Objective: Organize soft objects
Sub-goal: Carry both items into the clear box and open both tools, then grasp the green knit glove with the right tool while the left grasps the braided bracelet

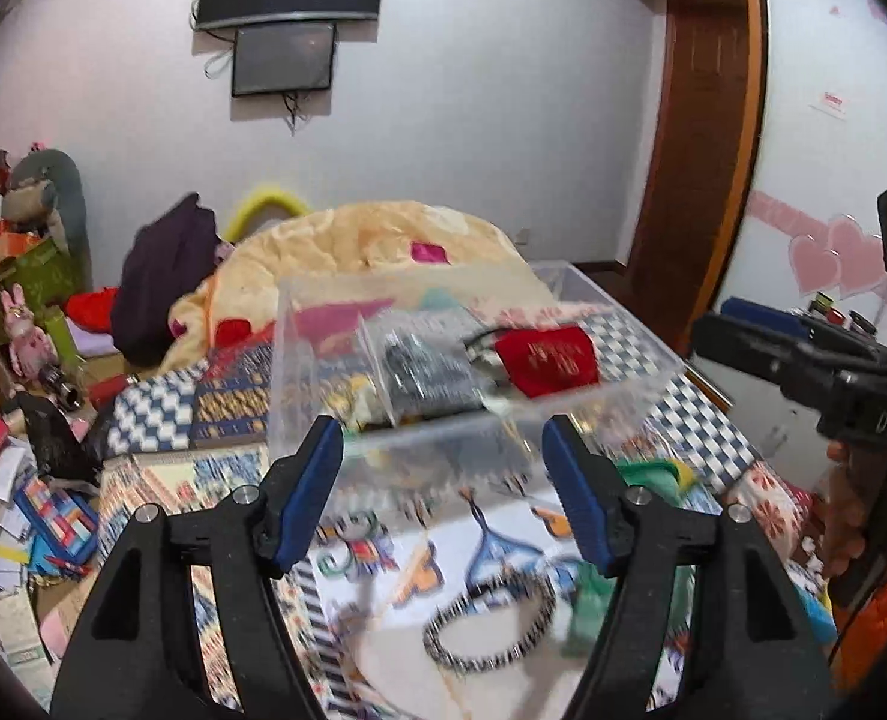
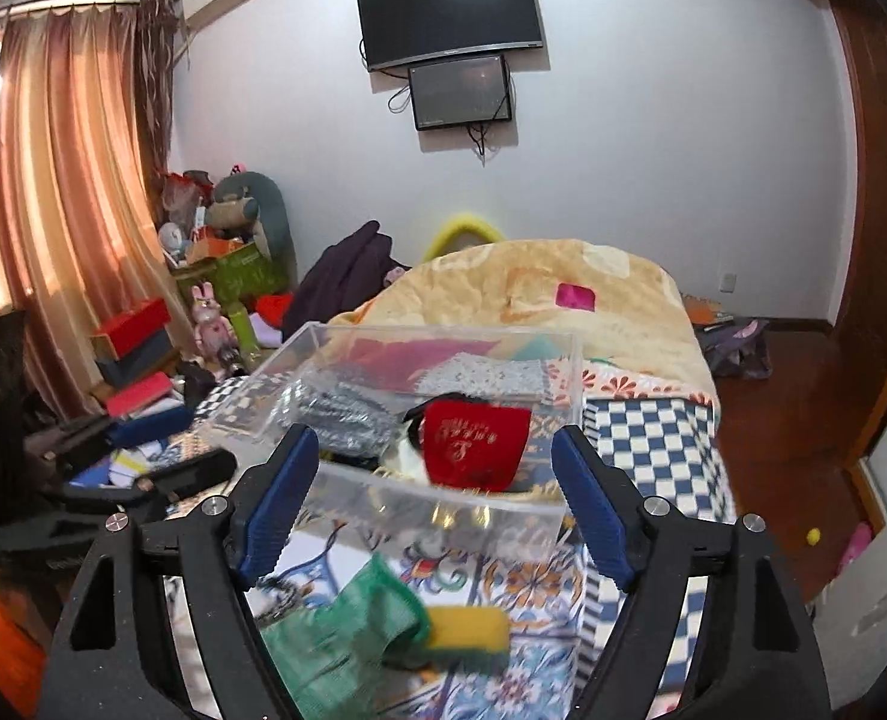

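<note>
One clear plastic bin (image 2: 443,372) is seen on the bed (image 2: 653,438), long axis left to right. One red pouch (image 2: 473,444) lies inside, right of one grey bundle (image 2: 335,408). One green cloth (image 2: 347,630) and one yellow sponge (image 2: 470,630) lie near. Left hand-held gripper (image 1: 443,450) and right hand-held gripper (image 2: 434,468) are held open, empty.

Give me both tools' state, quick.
Left tool: open, holding nothing.
Right tool: open, holding nothing, above the green knitted cloth.

You see one clear box (image 2: 443,498), one red pouch (image 2: 473,441), one green cloth (image 2: 335,642), one yellow sponge (image 2: 467,630) and two screens (image 2: 449,15).
</note>
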`<state>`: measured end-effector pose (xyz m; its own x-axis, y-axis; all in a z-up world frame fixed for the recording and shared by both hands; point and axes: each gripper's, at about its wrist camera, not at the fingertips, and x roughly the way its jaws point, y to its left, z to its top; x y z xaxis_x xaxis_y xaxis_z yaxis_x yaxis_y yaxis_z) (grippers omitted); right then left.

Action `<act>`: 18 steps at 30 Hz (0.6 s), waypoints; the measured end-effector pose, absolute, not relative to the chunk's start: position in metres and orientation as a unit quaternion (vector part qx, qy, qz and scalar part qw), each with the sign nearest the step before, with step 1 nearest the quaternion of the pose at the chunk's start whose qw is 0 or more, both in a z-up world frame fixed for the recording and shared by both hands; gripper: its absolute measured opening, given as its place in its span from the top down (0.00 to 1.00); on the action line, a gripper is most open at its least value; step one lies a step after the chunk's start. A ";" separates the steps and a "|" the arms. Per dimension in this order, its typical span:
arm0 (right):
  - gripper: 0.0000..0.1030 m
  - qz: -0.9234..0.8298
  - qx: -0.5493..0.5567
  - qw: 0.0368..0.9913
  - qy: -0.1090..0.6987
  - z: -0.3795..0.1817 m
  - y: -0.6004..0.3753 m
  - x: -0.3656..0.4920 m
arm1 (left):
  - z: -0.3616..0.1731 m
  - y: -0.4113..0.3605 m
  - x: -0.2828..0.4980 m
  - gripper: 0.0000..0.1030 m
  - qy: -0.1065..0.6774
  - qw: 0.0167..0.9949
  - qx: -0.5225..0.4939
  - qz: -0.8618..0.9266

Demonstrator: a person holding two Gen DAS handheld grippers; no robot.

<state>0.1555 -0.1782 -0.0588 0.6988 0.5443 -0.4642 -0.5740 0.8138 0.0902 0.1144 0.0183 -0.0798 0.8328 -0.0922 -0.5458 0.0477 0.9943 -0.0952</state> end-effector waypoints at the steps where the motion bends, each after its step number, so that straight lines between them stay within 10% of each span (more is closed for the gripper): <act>1: 0.25 0.306 -0.030 0.919 0.245 -0.062 -0.178 0.153 | -0.084 0.018 0.111 0.33 0.291 0.955 -0.040 -0.039; 18: 0.25 0.326 -0.023 0.886 0.328 -0.132 -0.172 0.124 | -0.141 0.010 0.078 0.55 0.344 0.937 -0.042 -0.038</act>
<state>0.1241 -0.1724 -0.1322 0.5720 0.5630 -0.5965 -0.5931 0.7863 0.1734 0.0781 0.0100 -0.1406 0.7605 -0.1009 -0.6415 0.0426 0.9935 -0.1058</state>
